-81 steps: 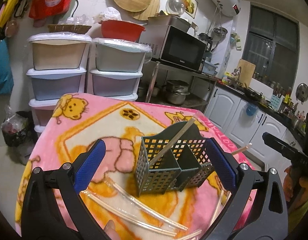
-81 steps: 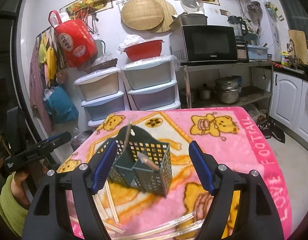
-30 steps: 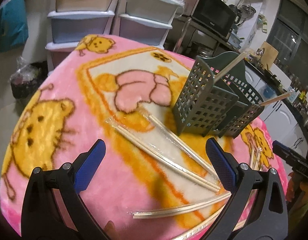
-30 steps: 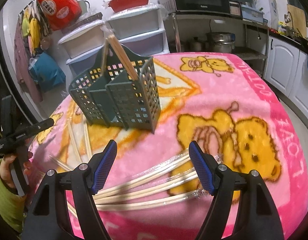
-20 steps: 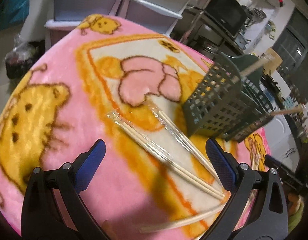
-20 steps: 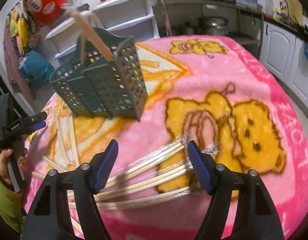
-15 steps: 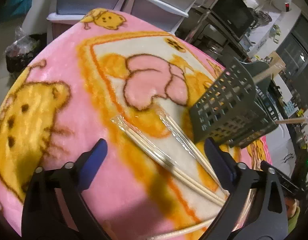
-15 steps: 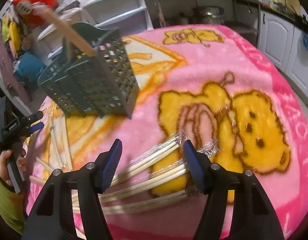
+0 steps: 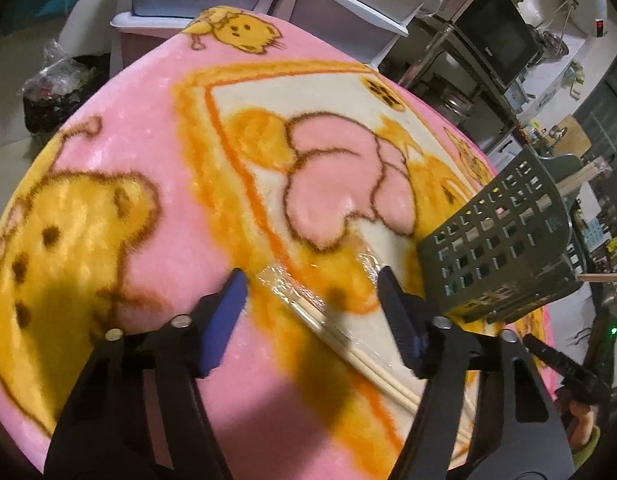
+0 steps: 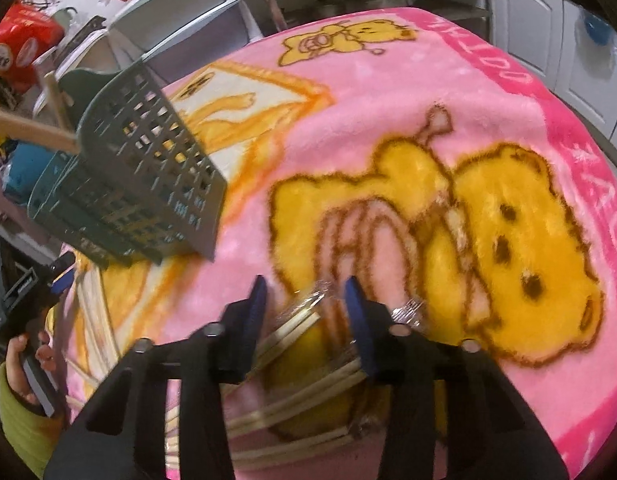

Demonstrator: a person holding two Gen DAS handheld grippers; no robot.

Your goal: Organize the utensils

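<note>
A dark green perforated utensil caddy (image 9: 504,240) stands on the pink bear blanket (image 9: 148,160) and holds wooden chopsticks. It also shows in the right wrist view (image 10: 140,184). My left gripper (image 9: 312,280) is open, low over the end of a plastic-wrapped chopstick pair (image 9: 328,320) that lies between its blue fingers. My right gripper (image 10: 304,292) is open, narrower, straddling the tip of a wrapped chopstick pair (image 10: 296,320); several more wrapped pairs (image 10: 308,380) lie below it.
Stacked plastic drawers (image 9: 348,4) and a microwave (image 9: 496,32) stand behind the table. White kitchen cabinets (image 10: 548,32) are at the right. The blanket (image 10: 388,100) falls away at the table's round edge. Loose wrapped chopsticks (image 10: 92,312) lie beside the caddy.
Both grippers have dropped toward the blanket and narrowed their jaws. The left now straddles a wrapped chopstick pair; the right has closed in around the tip of another.
</note>
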